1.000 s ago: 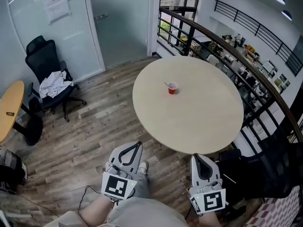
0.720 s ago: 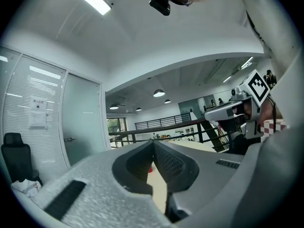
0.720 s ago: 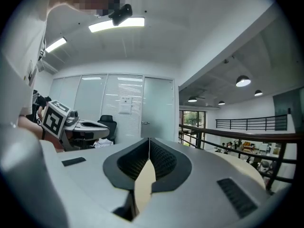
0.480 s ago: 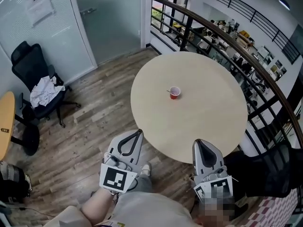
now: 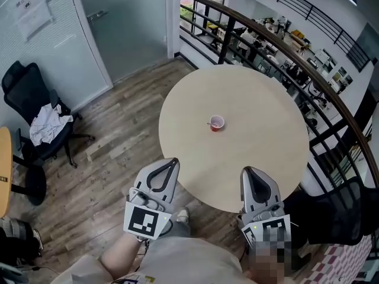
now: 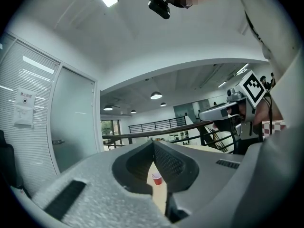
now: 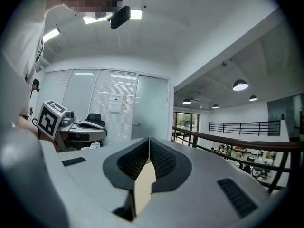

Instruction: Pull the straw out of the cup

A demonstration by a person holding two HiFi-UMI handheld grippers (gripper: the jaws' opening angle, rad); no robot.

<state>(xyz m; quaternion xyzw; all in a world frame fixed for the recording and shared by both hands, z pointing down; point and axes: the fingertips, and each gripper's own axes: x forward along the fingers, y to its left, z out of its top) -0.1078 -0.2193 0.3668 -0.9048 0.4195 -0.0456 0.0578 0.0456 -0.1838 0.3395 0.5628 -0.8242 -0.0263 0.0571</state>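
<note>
Cup [image 5: 217,123] sits on the table [image 5: 260,135], well ahead of left gripper [image 5: 173,161] and right gripper [image 5: 246,171], both closed empty, straw [image 5: 210,123] leaning leftward.

Tables: two are standing, a round table [image 5: 260,152] and a wooden table [image 5: 3,158] at the left edge.
Cups: one red cup [image 5: 217,123] is sitting on the round table.
Straws: one straw [image 5: 210,123] is poking from the cup.
Grippers: two are showing, the left gripper [image 5: 172,161] and the right gripper [image 5: 247,171].
Chairs: two are standing, a black office chair [image 5: 23,90] and a dark chair [image 5: 331,218].
</note>
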